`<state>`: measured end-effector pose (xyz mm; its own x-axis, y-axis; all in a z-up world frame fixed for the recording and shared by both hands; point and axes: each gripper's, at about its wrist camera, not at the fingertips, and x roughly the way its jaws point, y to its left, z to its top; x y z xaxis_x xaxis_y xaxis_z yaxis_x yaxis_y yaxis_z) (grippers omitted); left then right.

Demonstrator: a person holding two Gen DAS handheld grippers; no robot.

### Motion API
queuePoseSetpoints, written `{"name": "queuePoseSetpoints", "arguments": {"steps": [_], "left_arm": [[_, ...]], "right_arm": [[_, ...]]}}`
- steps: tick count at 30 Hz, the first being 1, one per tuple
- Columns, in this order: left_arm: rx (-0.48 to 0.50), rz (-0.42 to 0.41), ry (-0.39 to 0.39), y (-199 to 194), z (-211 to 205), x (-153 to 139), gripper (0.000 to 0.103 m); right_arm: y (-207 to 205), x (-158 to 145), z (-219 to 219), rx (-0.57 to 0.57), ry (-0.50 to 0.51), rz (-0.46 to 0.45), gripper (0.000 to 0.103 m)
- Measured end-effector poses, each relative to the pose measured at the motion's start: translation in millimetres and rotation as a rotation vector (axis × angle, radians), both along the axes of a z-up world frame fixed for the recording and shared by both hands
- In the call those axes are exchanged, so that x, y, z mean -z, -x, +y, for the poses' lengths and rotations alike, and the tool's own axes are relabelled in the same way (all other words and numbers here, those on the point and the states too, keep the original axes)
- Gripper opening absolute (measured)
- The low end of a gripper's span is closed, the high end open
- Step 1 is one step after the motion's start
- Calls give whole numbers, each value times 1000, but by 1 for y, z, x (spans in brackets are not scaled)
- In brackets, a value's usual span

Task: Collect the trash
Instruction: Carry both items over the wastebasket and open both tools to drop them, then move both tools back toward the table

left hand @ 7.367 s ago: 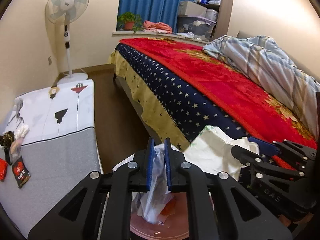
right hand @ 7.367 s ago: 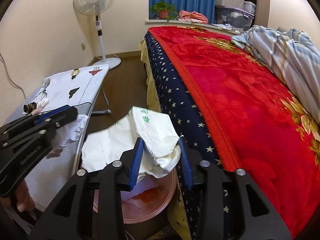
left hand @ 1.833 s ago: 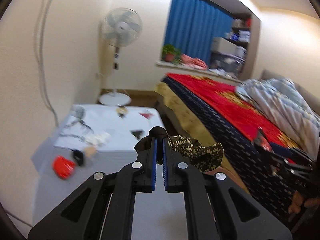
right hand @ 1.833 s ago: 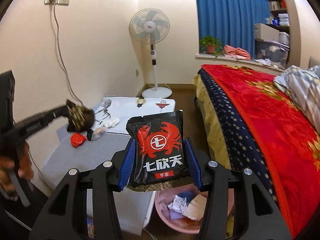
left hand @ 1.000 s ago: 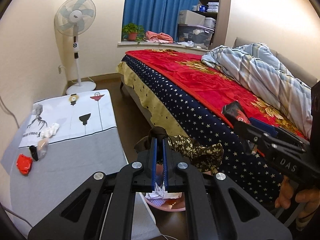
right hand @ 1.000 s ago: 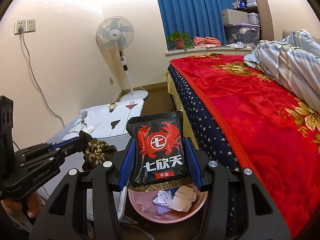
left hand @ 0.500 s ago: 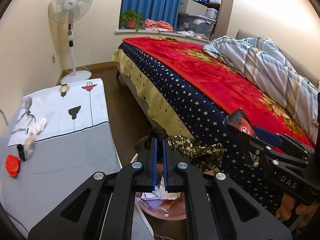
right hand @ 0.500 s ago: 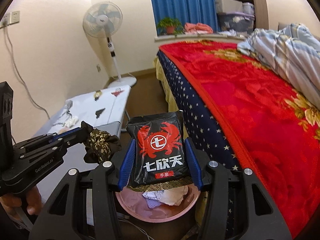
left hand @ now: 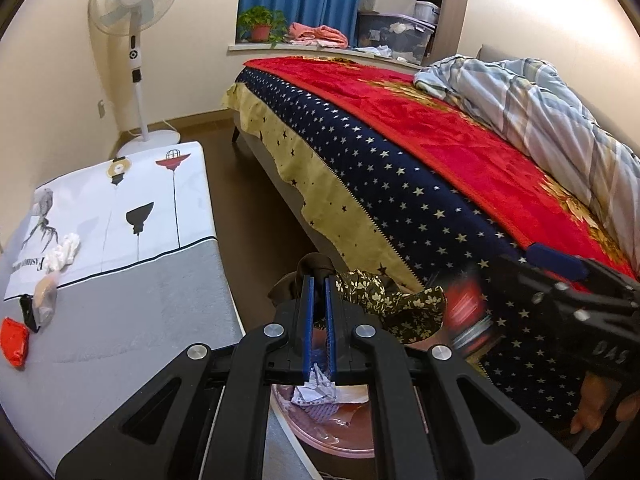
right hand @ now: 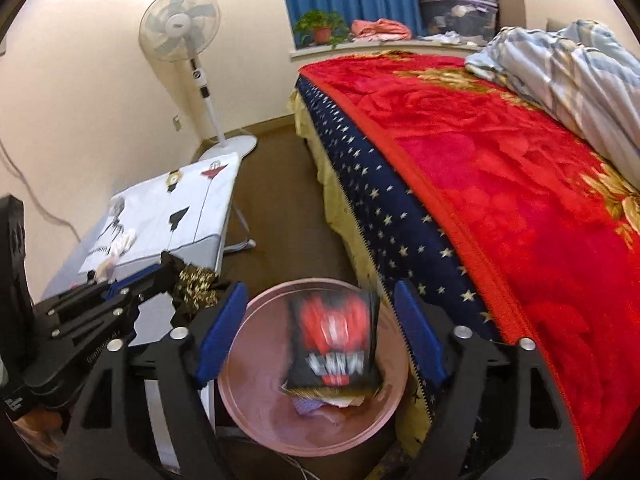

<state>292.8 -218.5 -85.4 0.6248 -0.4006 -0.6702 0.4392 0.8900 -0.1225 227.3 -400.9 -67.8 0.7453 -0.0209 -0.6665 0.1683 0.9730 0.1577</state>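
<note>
My left gripper [left hand: 316, 286] is shut on a dark floral cloth scrap [left hand: 394, 306], held above the pink trash bin [left hand: 320, 438]; the gripper also shows in the right wrist view [right hand: 160, 276]. My right gripper [right hand: 318, 312] is open over the bin [right hand: 248, 400]. The black and red crab snack packet [right hand: 334, 342] is blurred, falling between its fingers into the bin. The packet also shows as a blur in the left wrist view [left hand: 464, 312]. Crumpled paper [left hand: 316, 390] lies in the bin.
A cloth-covered table [left hand: 120, 264] on the left carries a red wrapper [left hand: 14, 342], a white tissue [left hand: 62, 252] and a small clear bag [left hand: 44, 300]. A bed with a red and starred blanket [left hand: 420, 168] is on the right. A standing fan [left hand: 134, 32] is at the back.
My right gripper has opened and let go of the crab packet, which is dropping into the bin. Both grippers have tilted down toward the bin.
</note>
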Motion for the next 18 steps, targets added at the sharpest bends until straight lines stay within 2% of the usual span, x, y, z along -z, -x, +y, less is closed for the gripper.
{"name": "queuePoseSetpoints", "arguments": {"steps": [3, 8, 10, 11, 12, 13, 15, 18], "left_arm": [[2, 6, 3, -4, 0, 2, 5], [17, 30, 9, -6, -11, 6, 6], [14, 40, 2, -6, -16, 9, 11], [1, 42, -3, -8, -17, 11, 33], [-32, 49, -13, -10, -17, 12, 74], [-70, 45, -25, -10, -17, 12, 91], [-167, 4, -29, -11, -11, 9, 95], [-152, 40, -14, -14, -8, 6, 95]], "right_arm": [[1, -2, 0, 20, 46, -10, 78], [4, -4, 4, 70, 201, -13, 81], [5, -5, 2, 79, 223, -7, 81], [6, -4, 0, 83, 225, -4, 81], [7, -4, -2, 89, 224, -1, 81], [7, -5, -4, 97, 219, 2, 81], [10, -5, -11, 111, 199, 2, 81], [12, -5, -14, 117, 177, 0, 81]]}}
